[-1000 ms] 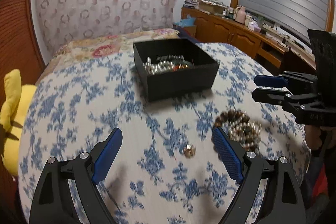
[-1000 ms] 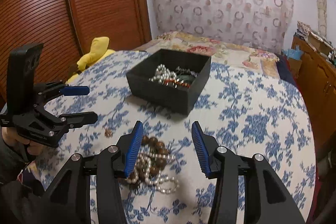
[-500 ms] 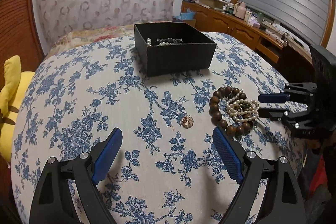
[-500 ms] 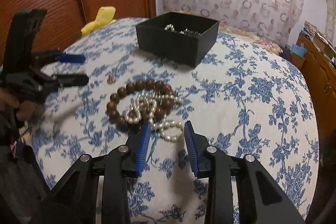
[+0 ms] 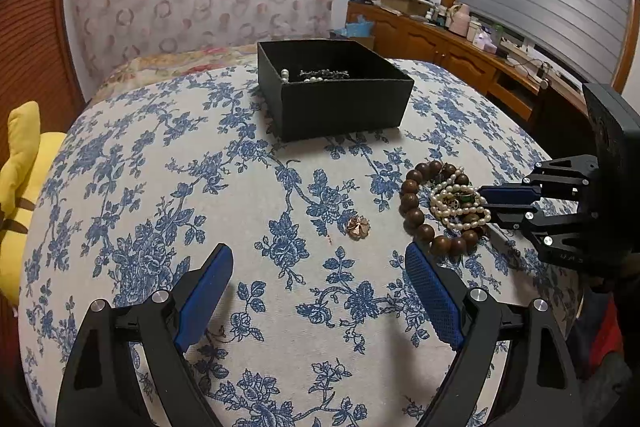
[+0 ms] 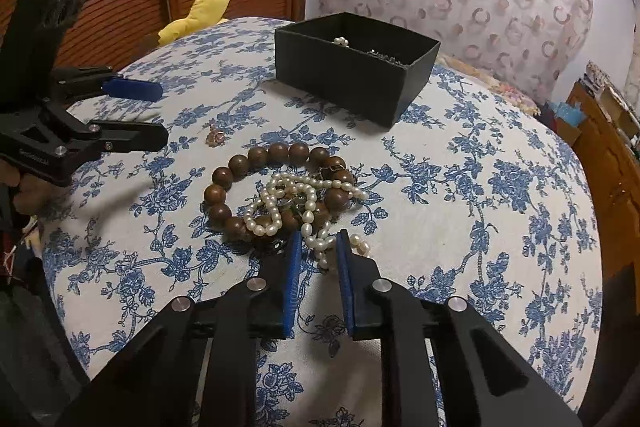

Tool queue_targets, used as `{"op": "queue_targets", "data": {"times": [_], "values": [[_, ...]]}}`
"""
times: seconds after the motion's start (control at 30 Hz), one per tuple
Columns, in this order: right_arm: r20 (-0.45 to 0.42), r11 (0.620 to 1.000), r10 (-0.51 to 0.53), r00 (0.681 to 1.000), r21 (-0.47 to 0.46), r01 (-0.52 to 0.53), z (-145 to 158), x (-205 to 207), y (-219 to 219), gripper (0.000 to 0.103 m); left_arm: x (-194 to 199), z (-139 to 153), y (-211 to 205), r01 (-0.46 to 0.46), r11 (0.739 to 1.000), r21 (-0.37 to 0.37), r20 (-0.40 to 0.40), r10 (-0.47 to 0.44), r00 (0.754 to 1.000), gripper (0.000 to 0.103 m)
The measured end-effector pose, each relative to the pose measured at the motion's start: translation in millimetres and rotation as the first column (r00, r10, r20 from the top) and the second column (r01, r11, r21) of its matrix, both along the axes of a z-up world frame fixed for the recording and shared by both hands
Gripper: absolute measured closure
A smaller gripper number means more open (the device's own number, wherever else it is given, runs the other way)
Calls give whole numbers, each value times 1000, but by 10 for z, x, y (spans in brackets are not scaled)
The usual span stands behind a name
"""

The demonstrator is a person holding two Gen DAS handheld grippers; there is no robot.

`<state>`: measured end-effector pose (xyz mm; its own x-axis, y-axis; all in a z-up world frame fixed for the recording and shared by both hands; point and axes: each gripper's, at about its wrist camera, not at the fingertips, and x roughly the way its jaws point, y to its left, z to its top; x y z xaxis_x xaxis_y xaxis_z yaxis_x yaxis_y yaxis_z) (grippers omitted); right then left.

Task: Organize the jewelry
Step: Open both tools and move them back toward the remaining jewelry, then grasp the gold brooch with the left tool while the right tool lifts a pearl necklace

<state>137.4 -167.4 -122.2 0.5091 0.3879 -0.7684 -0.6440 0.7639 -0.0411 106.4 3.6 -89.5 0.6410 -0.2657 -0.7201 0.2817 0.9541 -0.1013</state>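
A brown wooden bead bracelet (image 6: 256,155) (image 5: 414,215) lies on the floral tablecloth, tangled with a white pearl strand (image 6: 288,203) (image 5: 460,205). My right gripper (image 6: 318,247) (image 5: 486,205) is low at the near edge of the pile, its jaws narrowed around a loop of pearls with a small gap still showing. A small rose-gold flower brooch (image 5: 358,225) (image 6: 216,137) lies alone to the left. My left gripper (image 5: 318,267) (image 6: 158,115) is wide open and empty, just short of the brooch.
A black open box (image 5: 344,107) (image 6: 352,83) holding pearls and chains stands farther back on the table. A yellow soft toy (image 5: 20,179) sits at the left edge. The tablecloth (image 5: 160,167) drops off on all sides. A wooden sideboard (image 5: 460,55) is at the right.
Both grippers have dropped lower toward the table. My right gripper has moved in onto the pearl strand and its jaws have narrowed around it. The left gripper stays wide open.
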Motion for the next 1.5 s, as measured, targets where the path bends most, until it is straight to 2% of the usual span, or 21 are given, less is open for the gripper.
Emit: {"op": "queue_targets", "data": {"times": [0.03, 0.17, 0.37, 0.63, 0.77, 0.9, 0.97, 1.13, 1.23, 1.33, 1.5], "values": [[-6, 1000, -2, 1000, 4, 2, -1, 17, 1, 84, 2, -2, 2, -1, 1000, -1, 0, 1, 1000, 19], [-3, 1000, -14, 1000, 22, 14, -8, 62, -11, 97, -5, 10, -14, 4, 1000, -6, 3, -4, 1000, 19], [44, 994, -56, 997, 93, 52, 131, 32, -162, 97, 0, 1, -64, 13, 1000, 3, -3, -13, 1000, 19], [130, 982, -106, 986, 170, 83, 505, 0, -397, 97, 44, 2, -179, 40, 999, 11, -5, -40, 999, 19], [171, 976, -129, 977, 198, 94, 665, -15, -488, 97, 89, -2, -240, 60, 998, 12, -18, -59, 998, 40], [208, 971, -146, 967, 219, 100, 830, -44, -568, 97, 131, -29, -285, 71, 997, 13, -33, -70, 997, 54], [214, 970, -150, 965, 219, 102, 866, -40, -592, 97, 153, -42, -301, 75, 997, 9, -38, -75, 996, 59], [213, 970, -160, 964, 217, 113, 882, -10, -627, 97, 217, -69, -344, 76, 997, 18, -46, -76, 996, 63], [213, 970, -158, 964, 218, 111, 882, -5, -631, 97, 259, -96, -360, 79, 997, 26, -56, -77, 995, 73], [220, 971, -150, 964, 218, 101, 905, -14, -603, 97, 269, -108, -364, 86, 996, 23, -65, -85, 994, 90], [246, 972, -130, 960, 223, 75, 1027, -26, -526, 97, 256, -96, -340, 85, 996, 13, -54, -84, 995, 94]]}}
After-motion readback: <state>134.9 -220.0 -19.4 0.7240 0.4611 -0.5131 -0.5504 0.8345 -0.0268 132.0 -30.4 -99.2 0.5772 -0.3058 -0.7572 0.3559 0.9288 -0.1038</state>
